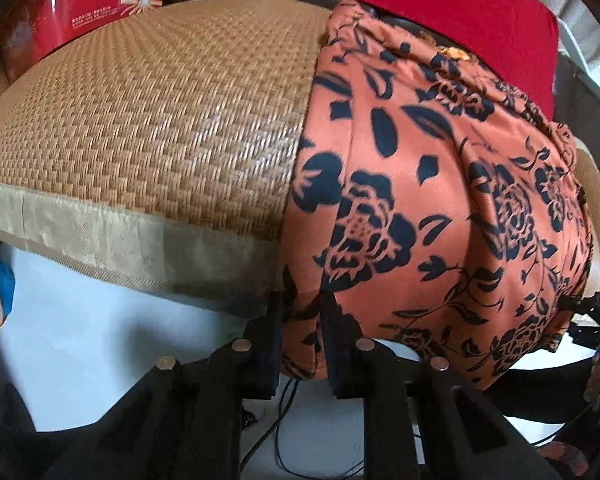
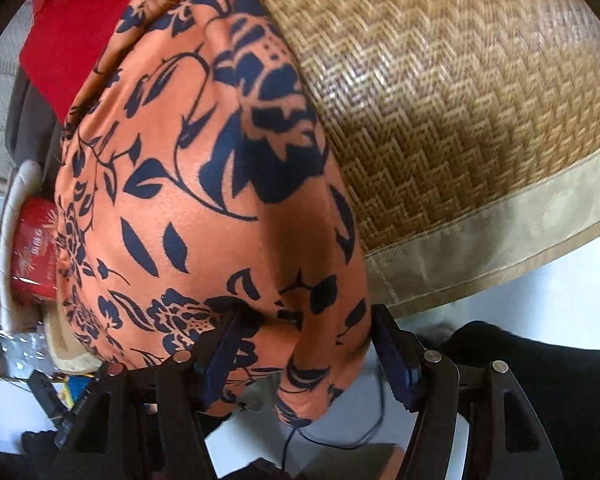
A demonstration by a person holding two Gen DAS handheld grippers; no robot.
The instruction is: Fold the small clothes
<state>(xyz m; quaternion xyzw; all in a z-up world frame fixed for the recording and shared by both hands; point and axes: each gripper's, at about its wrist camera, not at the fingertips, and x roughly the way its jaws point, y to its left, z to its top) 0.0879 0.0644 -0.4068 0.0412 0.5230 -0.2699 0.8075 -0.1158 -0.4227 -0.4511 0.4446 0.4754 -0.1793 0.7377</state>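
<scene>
Red box [image 1: 80, 12] bounds bare woven mat [image 1: 160, 112].

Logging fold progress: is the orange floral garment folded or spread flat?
Folded: the orange floral garment lies doubled, layers overlapping, on the woven mat.

black tool [image 1: 302, 336], round silver pins [image 1: 242, 345]
</scene>
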